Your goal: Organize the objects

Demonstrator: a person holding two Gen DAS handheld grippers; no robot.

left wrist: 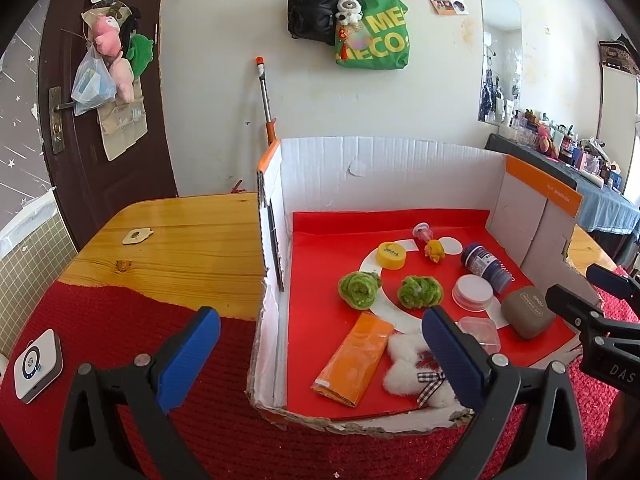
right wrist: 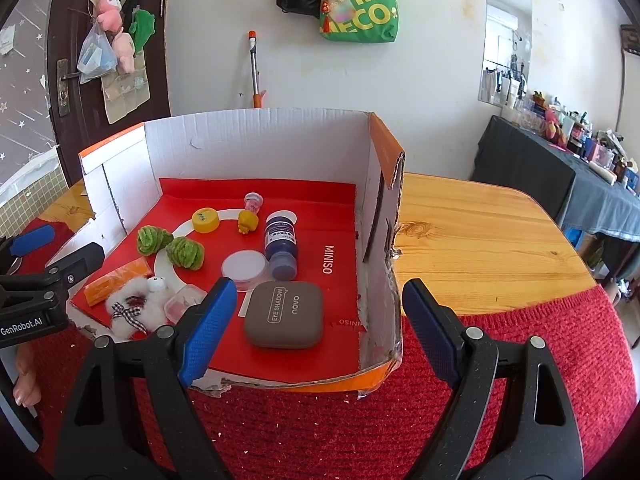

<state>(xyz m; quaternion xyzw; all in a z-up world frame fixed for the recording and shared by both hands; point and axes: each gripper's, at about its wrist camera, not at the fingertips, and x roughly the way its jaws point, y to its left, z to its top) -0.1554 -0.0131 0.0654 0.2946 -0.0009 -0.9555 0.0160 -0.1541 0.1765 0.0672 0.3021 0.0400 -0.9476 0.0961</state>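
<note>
a wooden table (right wrist: 480, 240) with a pale, knotted top was seen carrying everything. its near part was covered by a red knitted cloth (right wrist: 320, 432), which was flecked with small white crumbs. a torn cardboard box (right wrist: 260, 144) with white inner walls and orange edges was set partly on the cloth and partly on the bare wood. to the left of the box, a small cream-coloured disc (left wrist: 137, 235) lay on the bare wood, well apart from the box. a white, rounded-square device with a blue ring (left wrist: 36, 364) was placed on the cloth near the table's left edge.
</note>
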